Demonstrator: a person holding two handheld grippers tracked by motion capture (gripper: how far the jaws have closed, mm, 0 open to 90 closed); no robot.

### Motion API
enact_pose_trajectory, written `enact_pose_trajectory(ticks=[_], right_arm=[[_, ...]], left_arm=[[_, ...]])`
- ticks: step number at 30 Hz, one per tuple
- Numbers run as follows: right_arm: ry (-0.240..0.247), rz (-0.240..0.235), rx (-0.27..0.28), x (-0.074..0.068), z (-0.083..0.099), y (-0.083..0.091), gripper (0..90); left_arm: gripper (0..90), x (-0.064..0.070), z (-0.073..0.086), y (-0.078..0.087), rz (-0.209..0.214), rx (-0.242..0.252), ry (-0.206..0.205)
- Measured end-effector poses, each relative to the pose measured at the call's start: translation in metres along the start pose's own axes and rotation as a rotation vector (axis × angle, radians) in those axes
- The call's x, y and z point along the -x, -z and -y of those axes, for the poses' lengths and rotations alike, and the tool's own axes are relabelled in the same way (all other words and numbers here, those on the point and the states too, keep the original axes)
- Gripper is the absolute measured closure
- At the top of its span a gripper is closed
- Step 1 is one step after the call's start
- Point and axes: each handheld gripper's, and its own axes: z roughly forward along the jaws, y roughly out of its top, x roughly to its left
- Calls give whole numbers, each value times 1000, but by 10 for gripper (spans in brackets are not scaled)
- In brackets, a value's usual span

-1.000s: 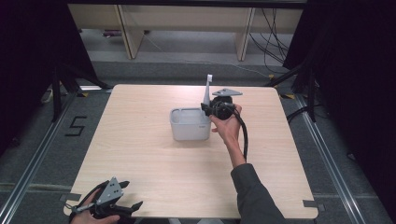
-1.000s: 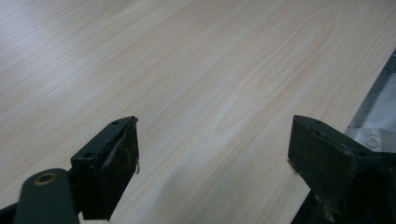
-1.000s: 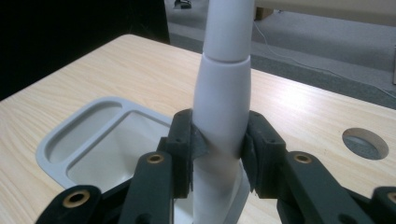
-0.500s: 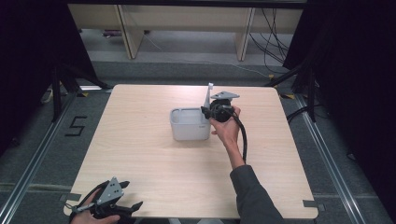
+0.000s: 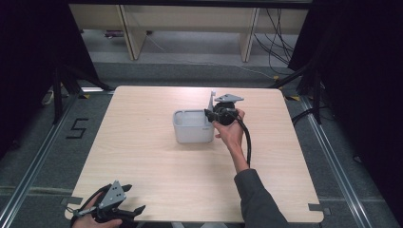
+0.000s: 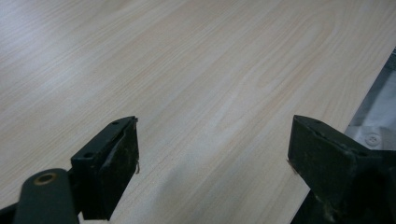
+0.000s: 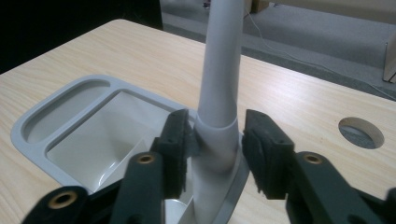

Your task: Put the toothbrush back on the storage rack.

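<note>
Right tool (image 5: 209, 114) now lower and a touch nearer than 1 s ago, grey plate sunk closer to the bin rim; pale upright post (image 7: 219, 93) dropped with it, less of it poking up behind the tool in the high view. Post sits between the 2 jaws in the right gripper view: left pad (image 7: 180, 149) touching the post's wider collar, right pad with a thin gap beside it, so grip loose or just easing, not clearly clamped. Post foot resting at the near corner of the grey bin (image 5: 192, 126), directly under and ahead of the tool; bin's open compartment off to the tool's left. Reads as placement close to done, release likely next. Risk: post tipping if let go before the foot seats flat. Left tool (image 6: 212, 154) spread wide open, nothing between jaws, parked over bare table (image 6: 196, 70) near its edge, unchanged from 1 s ago.
</note>
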Motion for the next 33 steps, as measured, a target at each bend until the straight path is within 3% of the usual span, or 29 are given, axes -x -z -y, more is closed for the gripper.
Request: enact_pose_trajectory(ticks=[3,5,9,10,11,12,16,17,24,25,27,31,33], right_arm=[[-3,2,2,0,0,0,572],[-29,-1,13,0,1,1,504],[-17,1,22,1,1,2,451],[-29,-1,11,1,0,5,438],[-19,3,18,2,0,6,422],[-41,1,27,2,0,6,411],[-27,1,30,3,0,10,395],[-41,3,30,2,1,14,383],[-25,-4,40,4,3,24,372],[-44,-13,38,2,4,26,371],[-21,-6,51,2,4,28,368],[-29,-14,47,0,6,33,362],[-9,-10,46,1,6,35,359]], left_arm=[[162,0,0,0,5,6,0],[162,-1,0,-1,4,-7,-6],[162,0,1,-1,10,5,-8],[162,-1,0,0,5,-15,-21],[162,-1,0,0,4,-7,-12],[162,1,0,0,6,-3,-2],[162,-1,0,0,10,-9,-17],[162,-1,0,1,-17,-18,-18],[162,0,1,0,-8,-13,-15],[162,0,1,0,-7,-14,-16],[162,0,1,0,-4,-11,-11],[162,0,1,0,-6,-15,-15],[162,0,1,0,-3,-12,-11]])
